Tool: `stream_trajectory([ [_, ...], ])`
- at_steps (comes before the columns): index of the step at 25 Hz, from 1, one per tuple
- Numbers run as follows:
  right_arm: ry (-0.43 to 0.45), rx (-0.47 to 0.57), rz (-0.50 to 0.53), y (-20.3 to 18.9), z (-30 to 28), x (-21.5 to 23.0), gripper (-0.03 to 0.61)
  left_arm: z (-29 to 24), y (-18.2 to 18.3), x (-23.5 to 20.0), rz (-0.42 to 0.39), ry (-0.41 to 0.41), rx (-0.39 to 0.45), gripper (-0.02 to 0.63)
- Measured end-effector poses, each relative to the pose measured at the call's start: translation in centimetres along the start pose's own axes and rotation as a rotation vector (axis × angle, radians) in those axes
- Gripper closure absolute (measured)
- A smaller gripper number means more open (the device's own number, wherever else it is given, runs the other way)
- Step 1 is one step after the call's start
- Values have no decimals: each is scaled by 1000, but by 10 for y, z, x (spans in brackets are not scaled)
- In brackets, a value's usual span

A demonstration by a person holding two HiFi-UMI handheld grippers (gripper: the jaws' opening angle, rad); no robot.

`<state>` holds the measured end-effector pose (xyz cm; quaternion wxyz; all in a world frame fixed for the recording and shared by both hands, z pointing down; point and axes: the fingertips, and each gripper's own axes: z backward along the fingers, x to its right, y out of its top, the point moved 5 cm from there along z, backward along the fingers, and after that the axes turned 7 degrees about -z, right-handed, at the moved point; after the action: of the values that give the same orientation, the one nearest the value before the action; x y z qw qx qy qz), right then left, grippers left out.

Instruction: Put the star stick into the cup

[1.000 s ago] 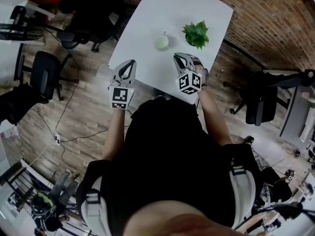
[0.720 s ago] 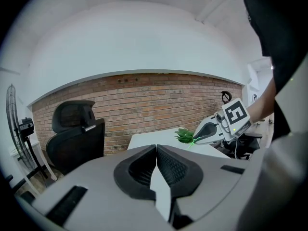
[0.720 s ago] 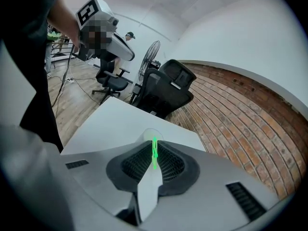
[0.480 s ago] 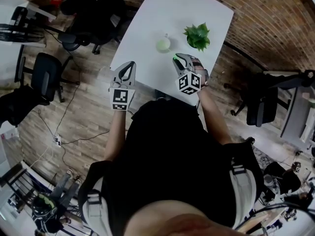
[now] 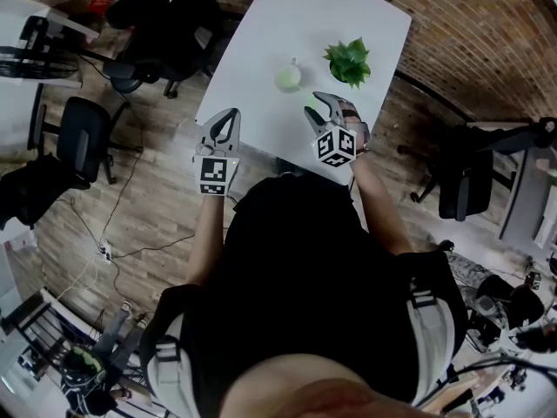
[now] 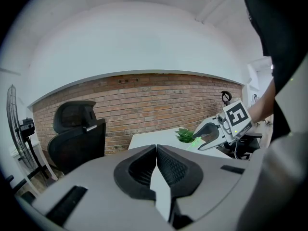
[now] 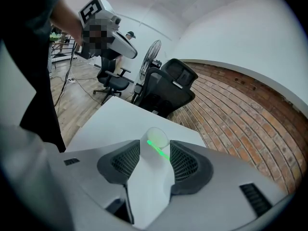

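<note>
Right gripper (image 5: 314, 104) jaws have spread since a second ago and are opening. Star stick (image 7: 159, 149) sits loose between them, nearer the right-hand jaw, its long axis pointing ahead at the cup (image 7: 156, 134) on the desk (image 7: 110, 121). Left gripper (image 6: 156, 150) is closed with nothing in it.

Star stick (image 7: 157, 149) (green streak) blurred, its star unreadable.

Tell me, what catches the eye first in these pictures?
The glowing green stick stands out most. It lies between the opening jaws of the right gripper and points toward the cup just beyond them. From above, the white table is bright against the dark room, with a leafy green plant near the cup.
</note>
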<state>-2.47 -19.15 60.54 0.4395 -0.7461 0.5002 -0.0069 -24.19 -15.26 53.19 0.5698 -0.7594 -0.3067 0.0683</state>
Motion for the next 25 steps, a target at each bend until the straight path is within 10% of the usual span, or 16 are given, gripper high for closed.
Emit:
stream_trajectory([
  [25, -89, 41, -136, -17, 43, 4, 454, -2, 9, 22, -18, -56, 28, 592],
])
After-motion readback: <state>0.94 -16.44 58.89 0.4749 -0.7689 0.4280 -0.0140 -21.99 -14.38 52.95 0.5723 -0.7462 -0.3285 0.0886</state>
